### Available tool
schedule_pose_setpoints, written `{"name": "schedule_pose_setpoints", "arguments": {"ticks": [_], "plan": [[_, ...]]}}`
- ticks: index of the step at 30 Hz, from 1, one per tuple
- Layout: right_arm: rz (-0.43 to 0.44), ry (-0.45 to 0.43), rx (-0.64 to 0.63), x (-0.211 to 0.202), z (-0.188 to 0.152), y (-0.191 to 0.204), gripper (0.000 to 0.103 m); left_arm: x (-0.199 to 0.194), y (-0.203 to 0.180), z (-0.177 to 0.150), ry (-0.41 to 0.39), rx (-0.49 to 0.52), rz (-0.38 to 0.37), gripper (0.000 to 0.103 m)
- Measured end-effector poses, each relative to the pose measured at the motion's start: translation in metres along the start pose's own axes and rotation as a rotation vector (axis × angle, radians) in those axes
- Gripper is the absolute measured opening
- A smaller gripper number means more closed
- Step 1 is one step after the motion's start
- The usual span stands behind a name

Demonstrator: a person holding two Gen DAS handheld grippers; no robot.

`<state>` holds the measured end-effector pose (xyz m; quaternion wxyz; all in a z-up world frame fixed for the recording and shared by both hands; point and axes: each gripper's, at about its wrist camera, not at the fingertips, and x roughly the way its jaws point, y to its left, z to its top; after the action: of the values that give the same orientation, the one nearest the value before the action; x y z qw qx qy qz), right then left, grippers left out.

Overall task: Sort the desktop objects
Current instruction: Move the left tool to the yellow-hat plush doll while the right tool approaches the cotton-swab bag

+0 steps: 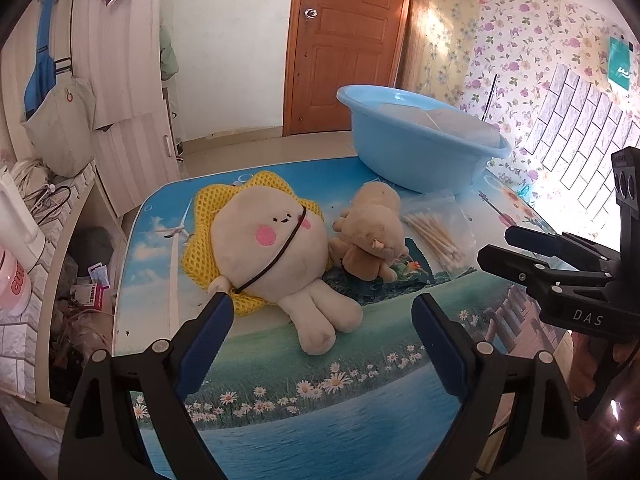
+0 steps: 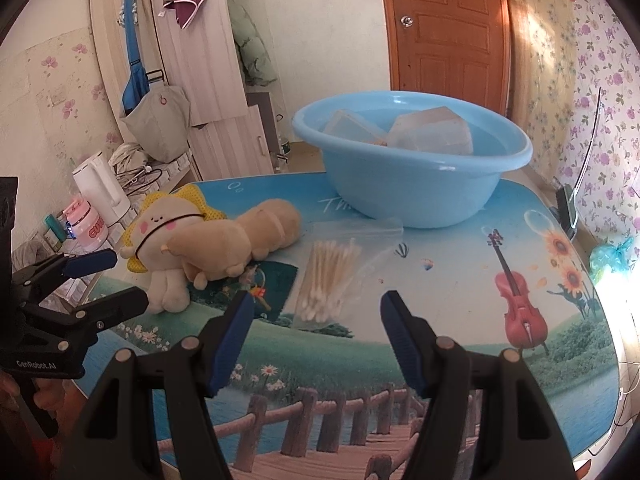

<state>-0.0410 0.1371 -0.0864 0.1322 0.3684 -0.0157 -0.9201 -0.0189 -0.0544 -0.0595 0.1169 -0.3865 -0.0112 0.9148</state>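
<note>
A round white plush [image 1: 268, 248] with pink cheeks and a yellow mesh collar lies at the table's left, also in the right wrist view [image 2: 160, 232]. A tan plush bear [image 1: 372, 232] [image 2: 240, 236] leans against it. A clear bag of cotton swabs [image 1: 436, 236] [image 2: 328, 276] lies right of the bear. Behind them stands a light blue basin [image 1: 420, 152] [image 2: 412, 188] with clear plastic boxes [image 2: 432, 128] inside. My left gripper [image 1: 323, 300] [image 2: 130, 278] hovers open just before the white plush's legs. My right gripper [image 2: 318, 298] [image 1: 494, 245] hangs open over the near end of the swab bag, holding nothing.
The table wears a printed landscape mat [image 2: 440, 300]. Left of the table a low shelf carries a white kettle [image 2: 100, 192], a pink jar [image 2: 90, 224] and cables. A floral-papered wall [image 1: 540, 60] runs along the right edge. A wooden door [image 1: 344, 40] is behind.
</note>
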Motion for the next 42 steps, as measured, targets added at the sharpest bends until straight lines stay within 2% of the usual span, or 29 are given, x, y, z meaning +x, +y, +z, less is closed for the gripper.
{"name": "schedule_pose_setpoints", "arguments": {"ticks": [10,25,33,40,42], "plan": [[0.003,0.033,0.004,0.01,-0.003,0.003,0.066,0.005,0.008,-0.003,0.014,0.003,0.014,0.091],[-0.015,0.066,0.013,0.021,-0.005,0.003,0.066,0.015,0.047,-0.002,0.025,-0.095,0.046,0.091],[-0.06,0.073,0.01,0.032,0.006,0.003,0.066,0.025,0.054,0.014,0.022,-0.161,-0.001,0.091],[-0.123,0.116,0.012,0.048,0.022,-0.004,0.065,0.047,0.044,0.022,0.056,-0.112,0.019,0.091],[-0.119,0.132,0.022,0.052,0.022,-0.005,0.065,0.048,0.041,0.019,0.047,-0.105,0.023,0.079]]}}
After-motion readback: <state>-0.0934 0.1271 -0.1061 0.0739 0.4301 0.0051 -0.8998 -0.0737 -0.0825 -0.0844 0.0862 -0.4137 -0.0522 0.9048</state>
